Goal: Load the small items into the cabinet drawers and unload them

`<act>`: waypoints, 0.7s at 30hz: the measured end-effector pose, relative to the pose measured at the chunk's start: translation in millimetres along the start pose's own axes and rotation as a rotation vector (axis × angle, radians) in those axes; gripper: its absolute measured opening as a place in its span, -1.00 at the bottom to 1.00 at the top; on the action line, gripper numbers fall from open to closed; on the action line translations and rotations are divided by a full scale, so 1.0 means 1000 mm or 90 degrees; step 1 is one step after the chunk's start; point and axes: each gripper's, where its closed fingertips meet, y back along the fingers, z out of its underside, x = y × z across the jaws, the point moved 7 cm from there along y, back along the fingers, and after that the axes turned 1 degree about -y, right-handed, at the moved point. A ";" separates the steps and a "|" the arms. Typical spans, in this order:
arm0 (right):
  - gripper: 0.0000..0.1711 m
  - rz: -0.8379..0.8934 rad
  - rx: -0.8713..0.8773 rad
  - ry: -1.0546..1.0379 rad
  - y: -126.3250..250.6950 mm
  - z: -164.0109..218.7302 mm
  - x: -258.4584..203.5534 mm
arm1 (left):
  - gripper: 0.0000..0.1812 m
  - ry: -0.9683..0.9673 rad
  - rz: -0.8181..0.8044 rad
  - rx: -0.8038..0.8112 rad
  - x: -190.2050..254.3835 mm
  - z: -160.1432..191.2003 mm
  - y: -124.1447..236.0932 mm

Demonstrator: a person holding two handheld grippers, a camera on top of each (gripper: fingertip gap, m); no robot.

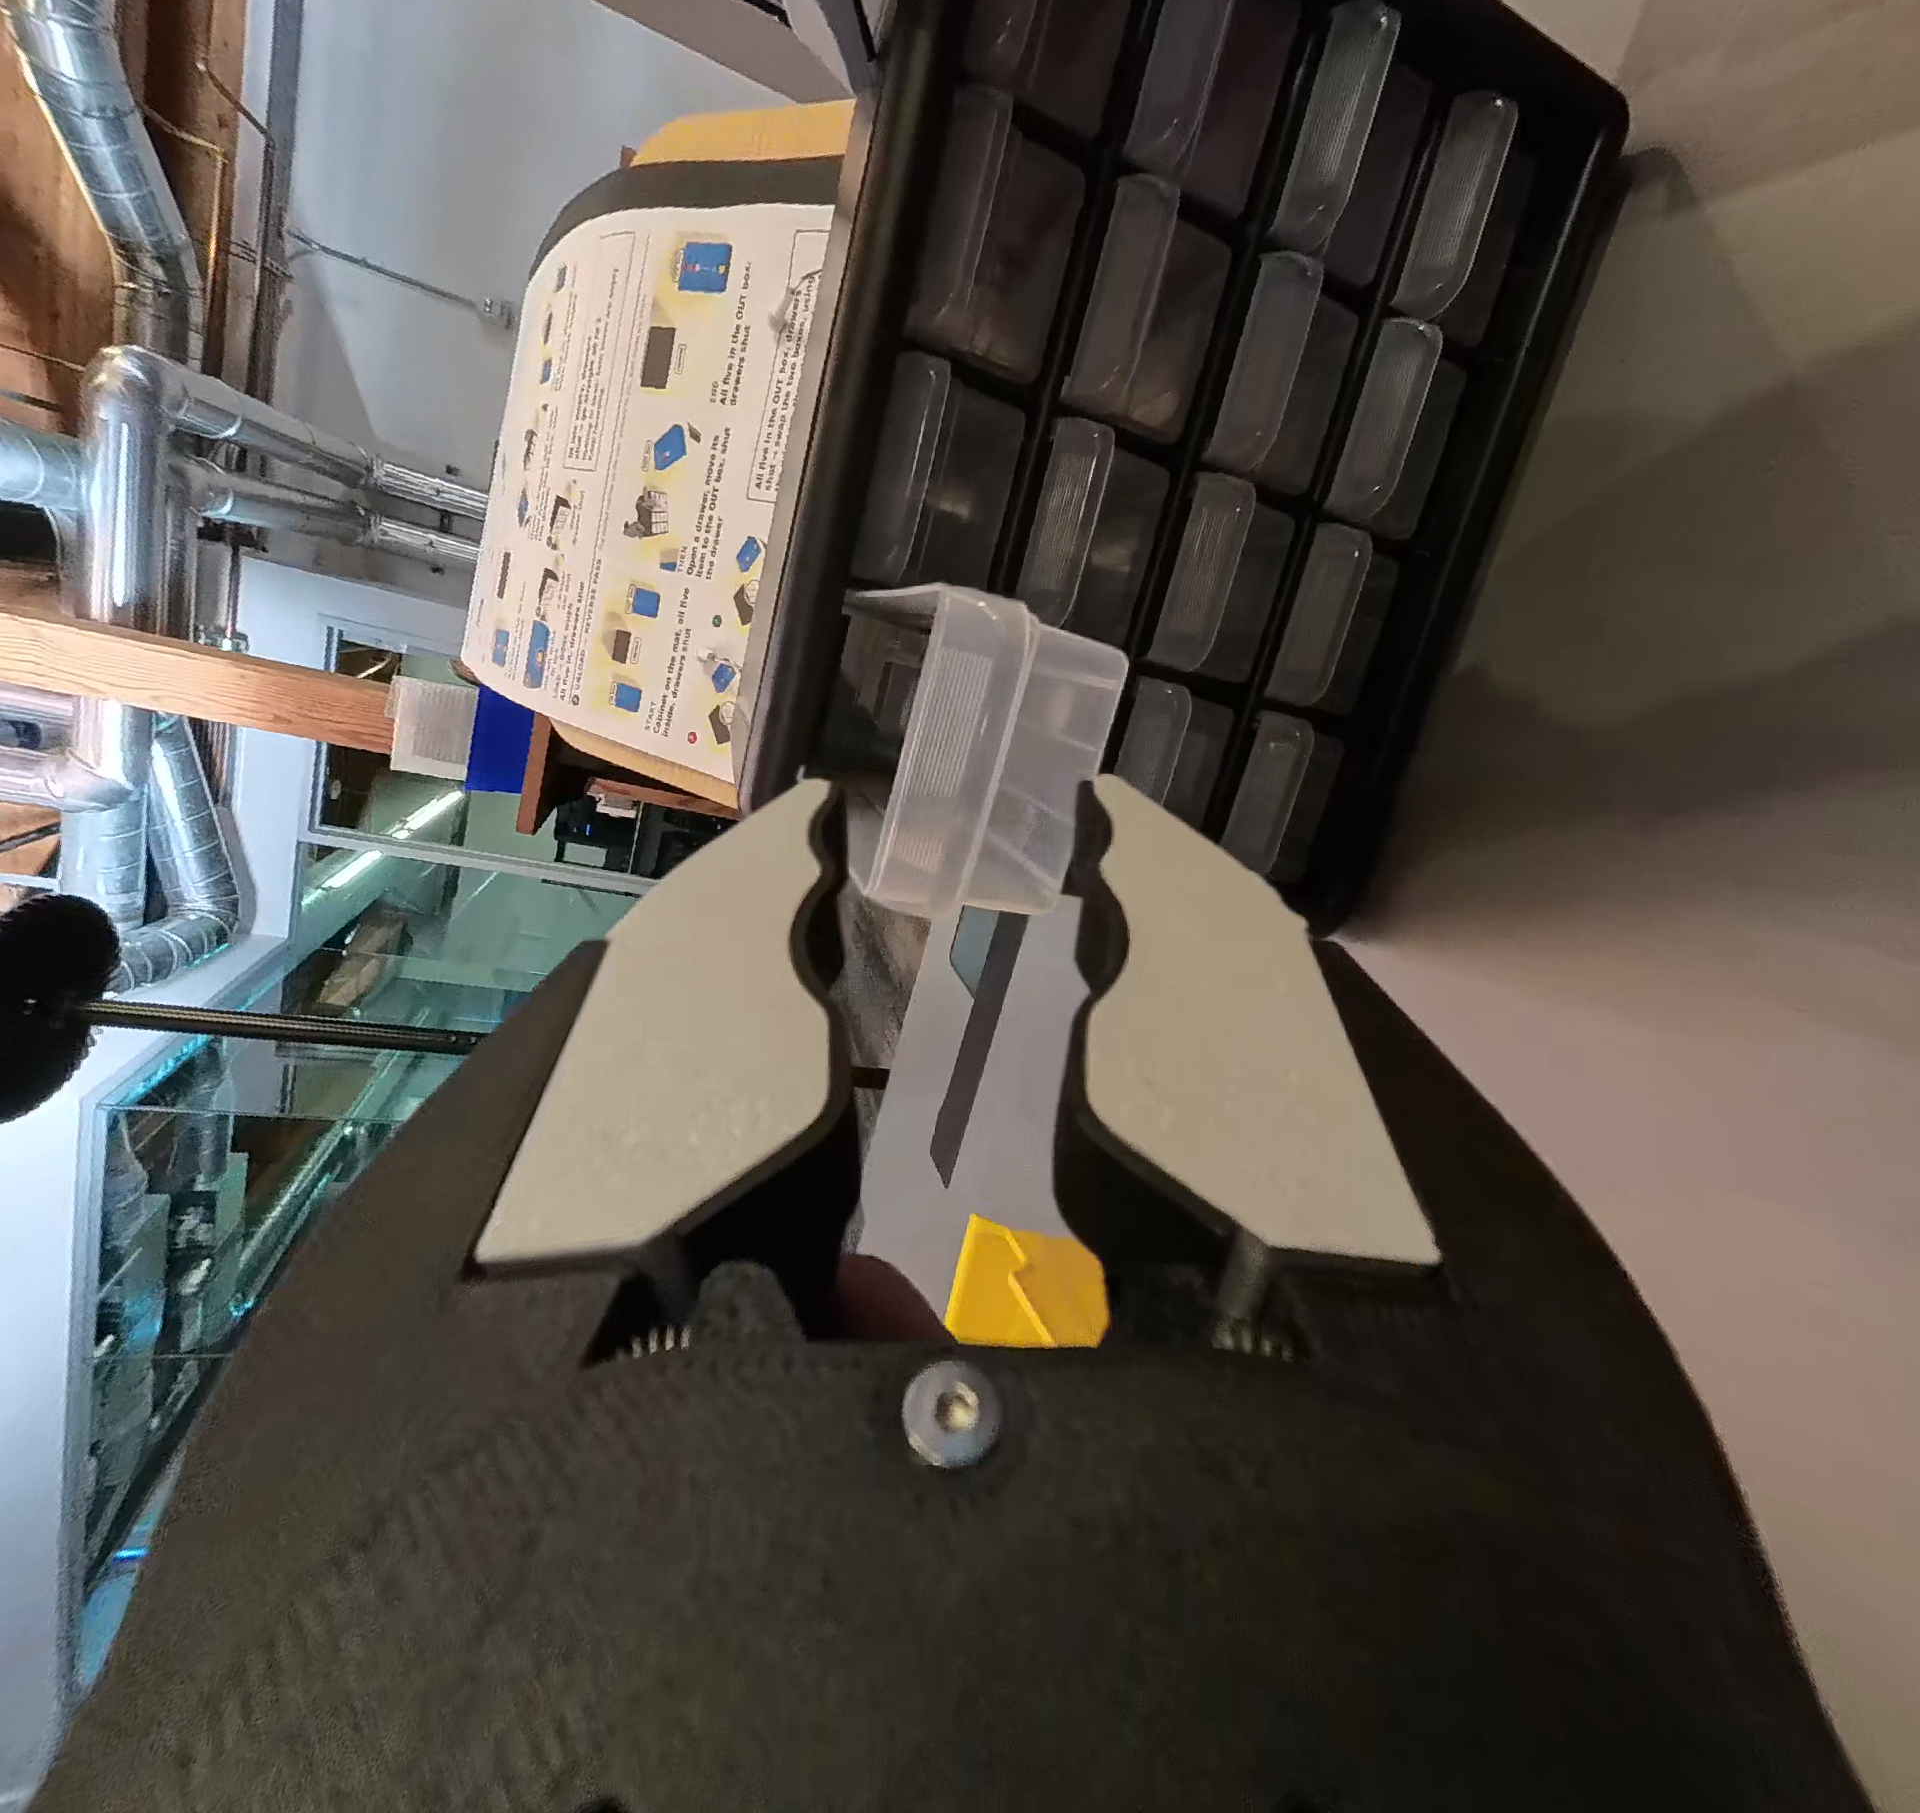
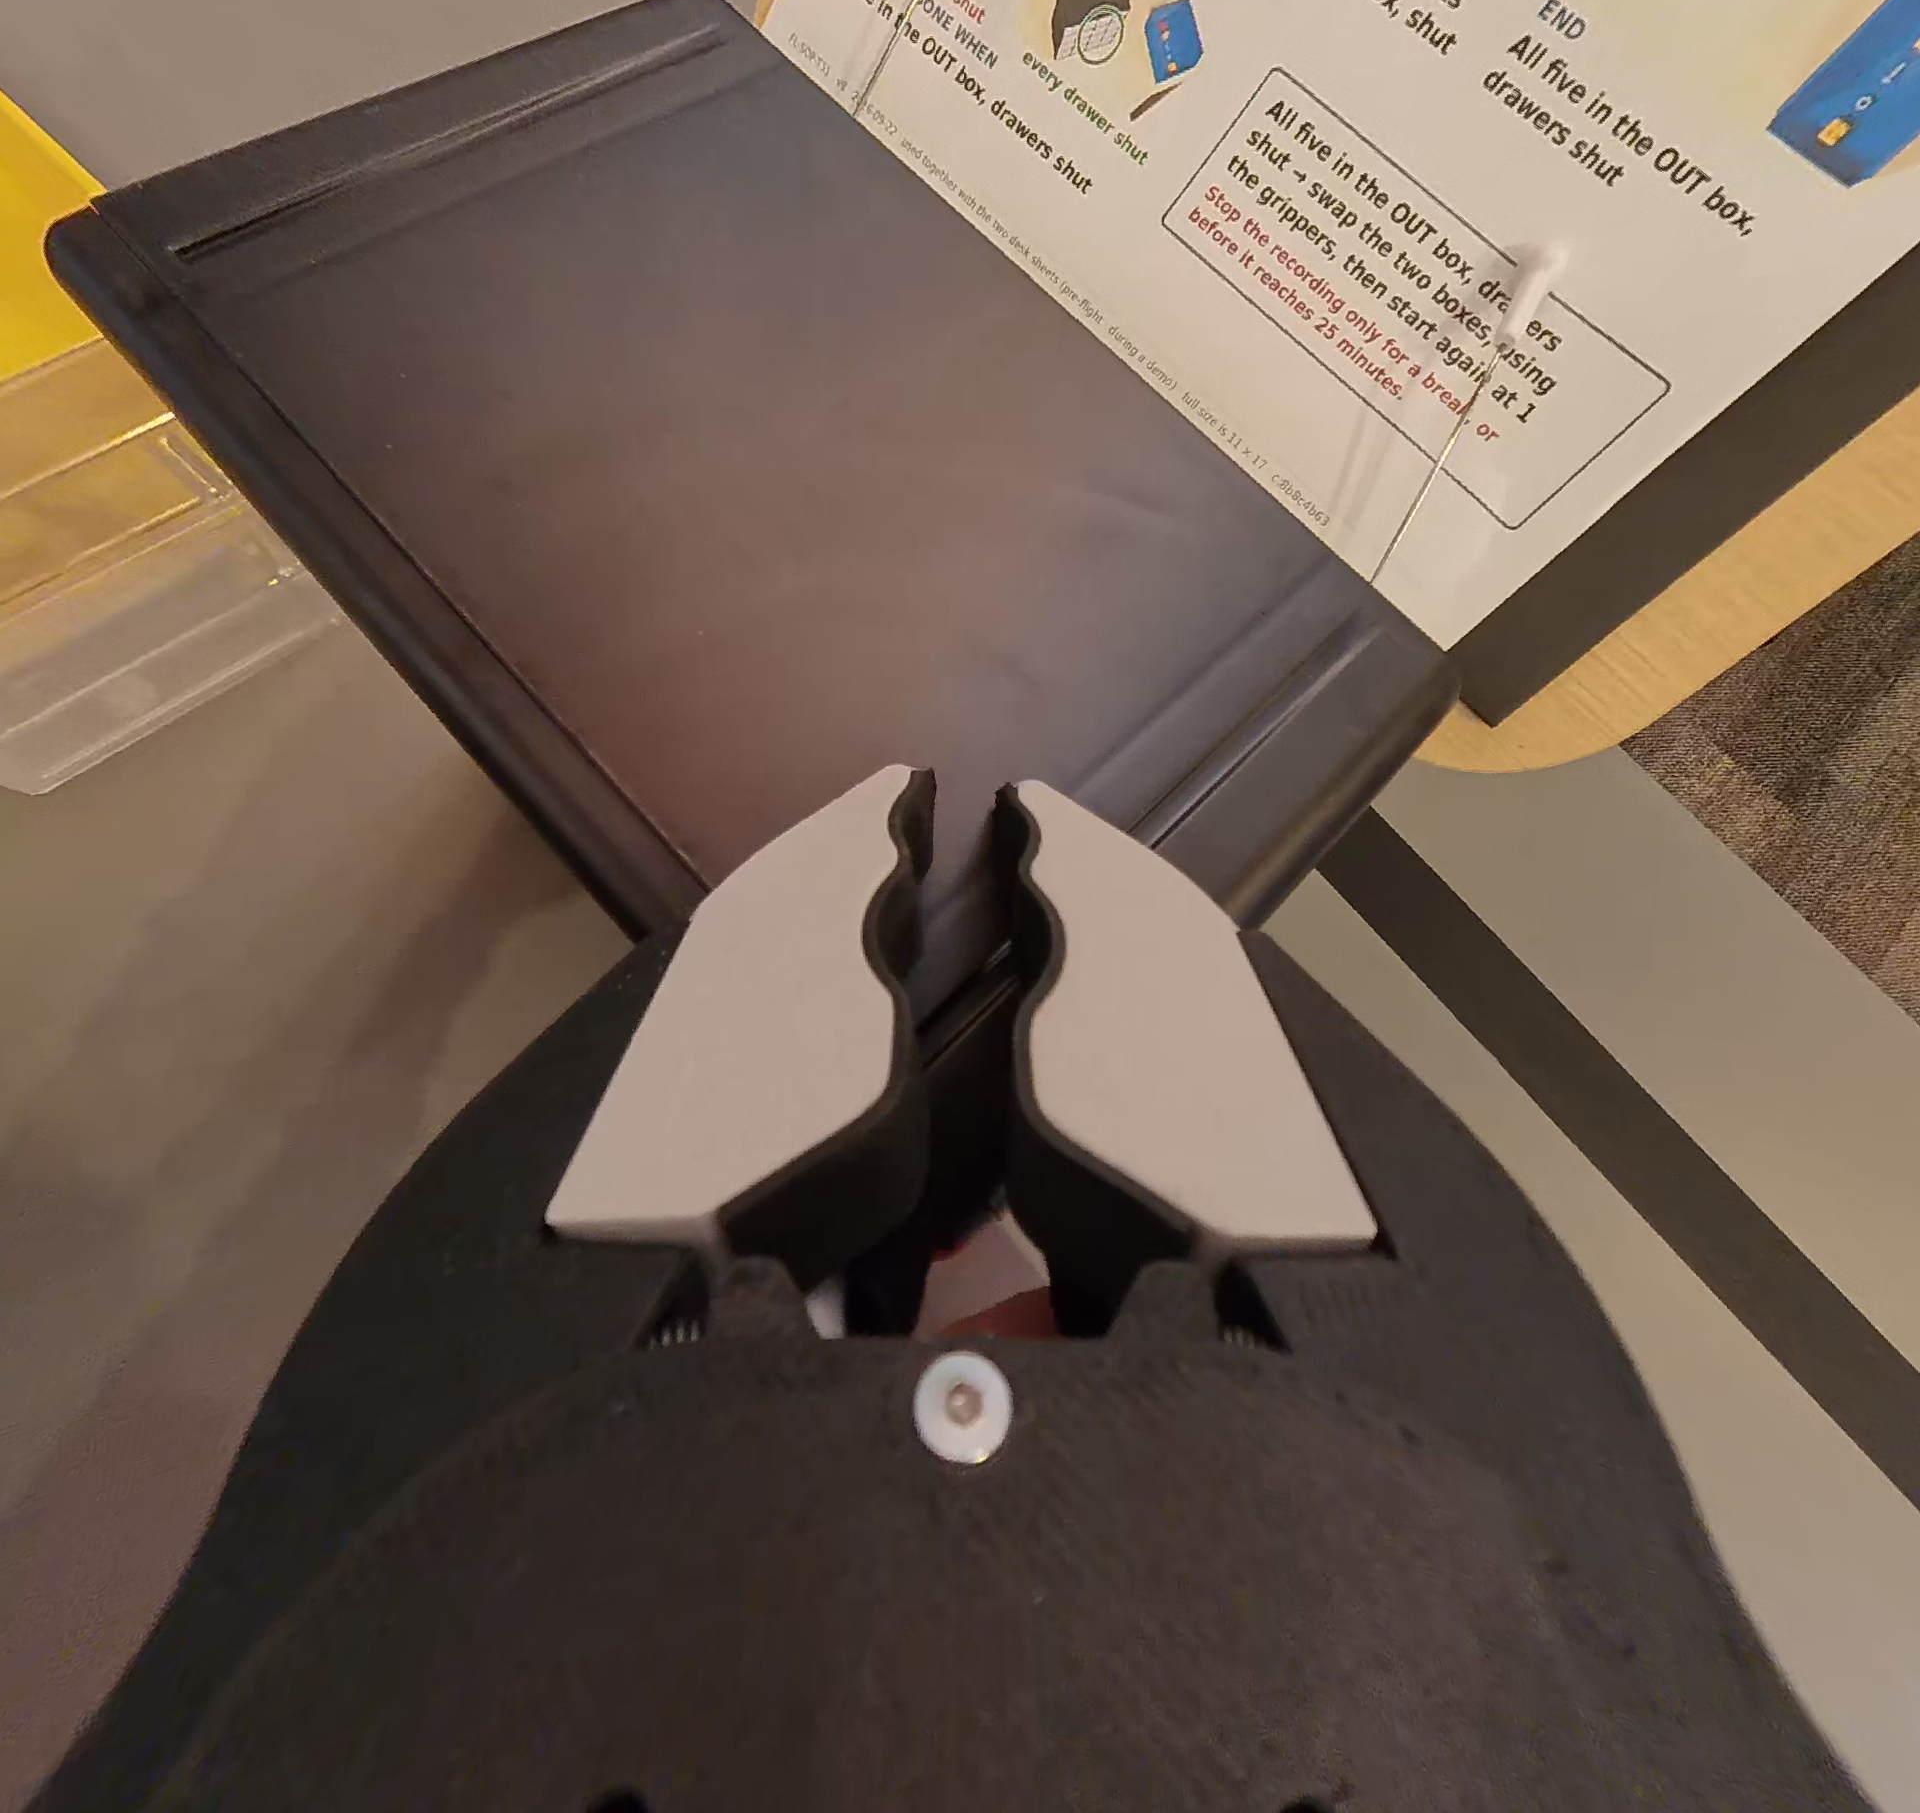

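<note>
The black cabinet (image 1: 1226, 381) with its grid of small clear drawers stands on the pale bench (image 1: 1704, 828). In the left wrist view, which is rolled on its side, one clear drawer (image 1: 977, 766) at a corner of the cabinet is pulled partway out of its slot, while the other drawers visible in the grid sit flush. The left gripper (image 1: 961, 833) is right at this pulled drawer, with its grey fingers (image 1: 686, 1036) spread moderately wide on either side of the drawer's front end. Whether the tips actually press on the plastic cannot be told. Between the fingers, closer to the camera than the drawer, part of a yellow block (image 1: 1023, 1285) shows.

Beyond the cabinet, a printed instruction sheet (image 1: 644, 475) leans on a wooden board.

In the right wrist view, the right gripper (image 2: 966, 792) sits over the near edge of the cabinet's smooth black outer panel (image 2: 727, 433), its fingers (image 2: 769, 1015) drawn narrow with only a thin gap between the tips and nothing held between them. Beside the cabinet there, a clear plastic box (image 2: 135, 558) with a yellow part rests on the bench.
</note>
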 end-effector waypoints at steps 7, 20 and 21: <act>-0.87 0.002 0.001 0.000 0.000 0.000 0.000 | -0.49 0.111 0.004 -0.001 -0.044 0.022 0.043; -0.87 0.006 0.002 0.000 0.000 0.000 -0.001 | -0.69 0.344 0.279 -0.370 -0.011 0.229 0.053; -0.87 0.007 0.002 -0.001 0.001 0.001 -0.001 | -0.69 0.347 0.306 -0.378 -0.001 0.234 0.047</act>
